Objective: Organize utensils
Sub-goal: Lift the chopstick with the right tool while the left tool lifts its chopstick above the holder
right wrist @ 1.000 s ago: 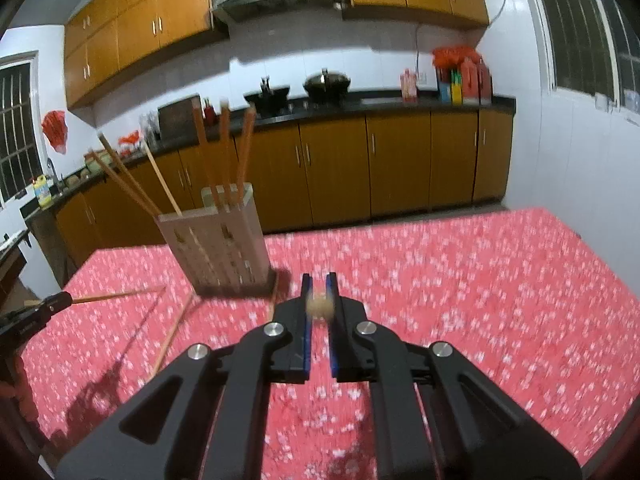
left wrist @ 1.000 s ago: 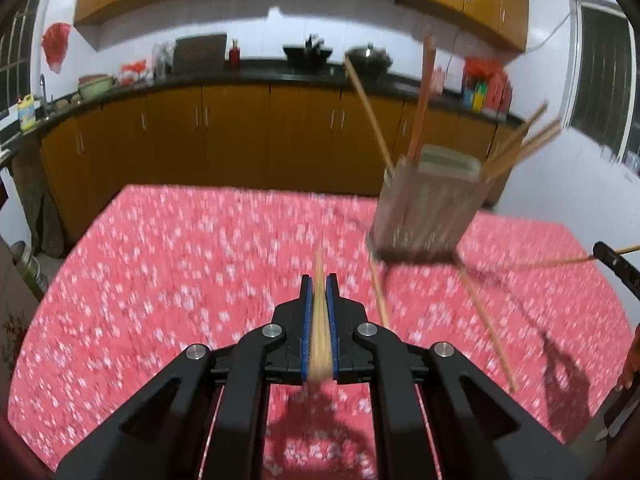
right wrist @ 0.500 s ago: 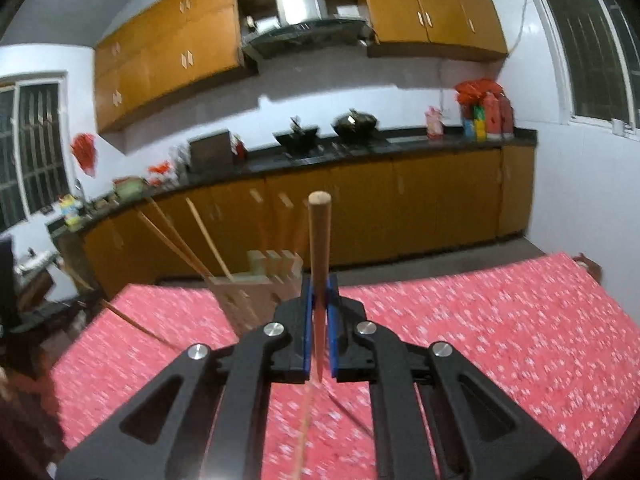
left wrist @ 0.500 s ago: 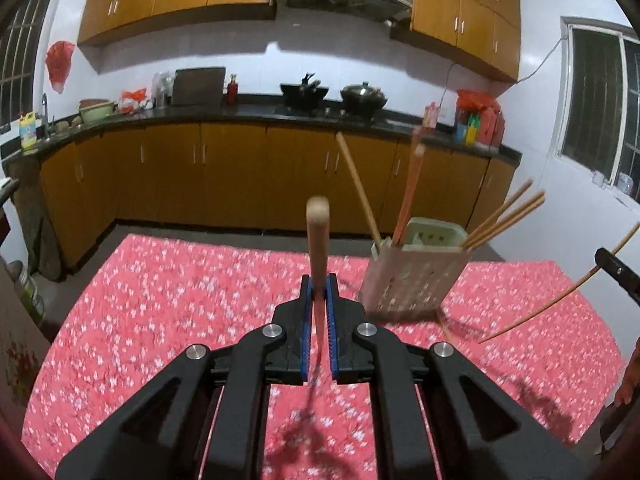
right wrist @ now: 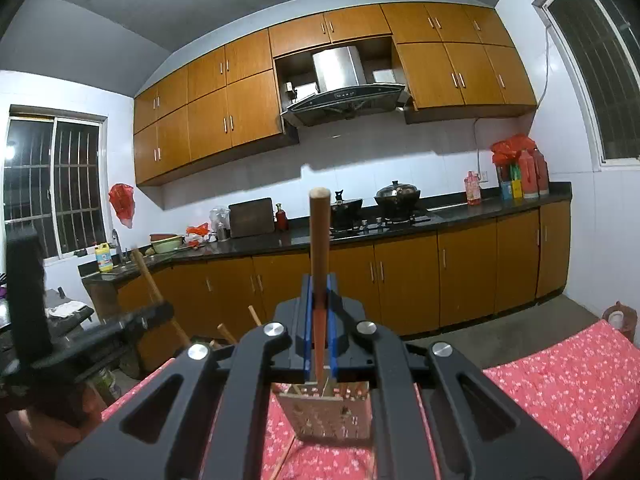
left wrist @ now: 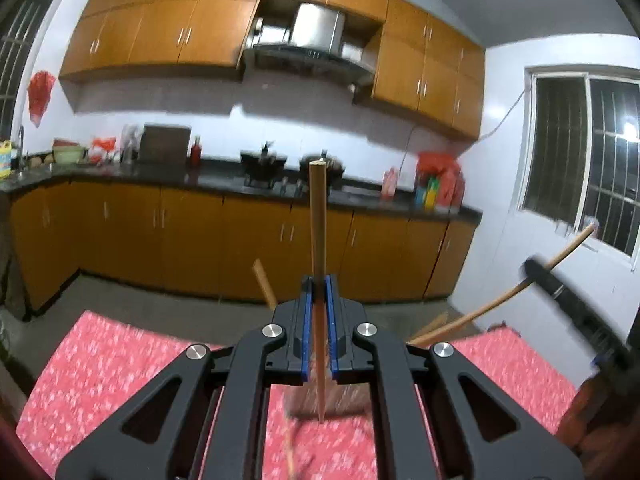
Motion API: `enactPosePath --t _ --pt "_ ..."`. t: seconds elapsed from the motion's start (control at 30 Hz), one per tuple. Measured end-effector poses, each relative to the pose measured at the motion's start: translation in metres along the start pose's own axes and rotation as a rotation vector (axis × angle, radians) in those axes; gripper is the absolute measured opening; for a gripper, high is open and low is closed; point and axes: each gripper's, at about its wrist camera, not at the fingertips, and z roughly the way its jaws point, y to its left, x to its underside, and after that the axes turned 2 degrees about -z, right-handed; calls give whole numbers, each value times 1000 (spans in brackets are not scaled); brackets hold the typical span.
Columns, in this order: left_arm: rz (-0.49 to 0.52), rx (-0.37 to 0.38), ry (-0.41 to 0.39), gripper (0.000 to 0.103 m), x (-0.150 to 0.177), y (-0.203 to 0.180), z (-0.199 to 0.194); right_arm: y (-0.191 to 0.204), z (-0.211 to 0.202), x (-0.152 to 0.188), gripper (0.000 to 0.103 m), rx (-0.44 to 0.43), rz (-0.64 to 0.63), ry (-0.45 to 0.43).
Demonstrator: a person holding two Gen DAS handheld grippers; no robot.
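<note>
My left gripper (left wrist: 319,284) is shut on a wooden chopstick (left wrist: 318,224) held upright, its lower tip over the blurred utensil holder (left wrist: 344,400) below the fingers. My right gripper (right wrist: 319,282) is shut on another upright chopstick (right wrist: 320,236), its lower tip at the top of the perforated beige holder (right wrist: 328,416). Other chopsticks (right wrist: 228,332) stick out of the holder. The right gripper with its chopstick shows in the left wrist view (left wrist: 560,288); the left gripper shows in the right wrist view (right wrist: 100,332).
The table has a red floral cloth (right wrist: 560,384). A loose chopstick (right wrist: 280,460) lies on the cloth by the holder. Kitchen counter (right wrist: 400,224) and brown cabinets stand behind, a window at the right wall (left wrist: 580,184).
Both grippers have lifted their chopsticks off the cloth, turned them upright and moved in above the holder. The views have tilted up toward the cabinets.
</note>
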Motion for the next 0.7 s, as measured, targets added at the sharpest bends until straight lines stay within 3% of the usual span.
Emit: enactPosePath --t 0.17,0.3,0.5,0.7 --pt "6 -30 -111 7 -20 -15 15 1 34 0 8 39 -41 43" --pt "-9 -51 -134 7 -19 -16 36 -2 56 7 8 47 -32 86" --pt "-23 -92 -65 7 3 -11 70 -11 77 19 8 43 -10 140" --pt "-64 -82 1 8 13 -2 82 -12 85 25 10 27 11 174"
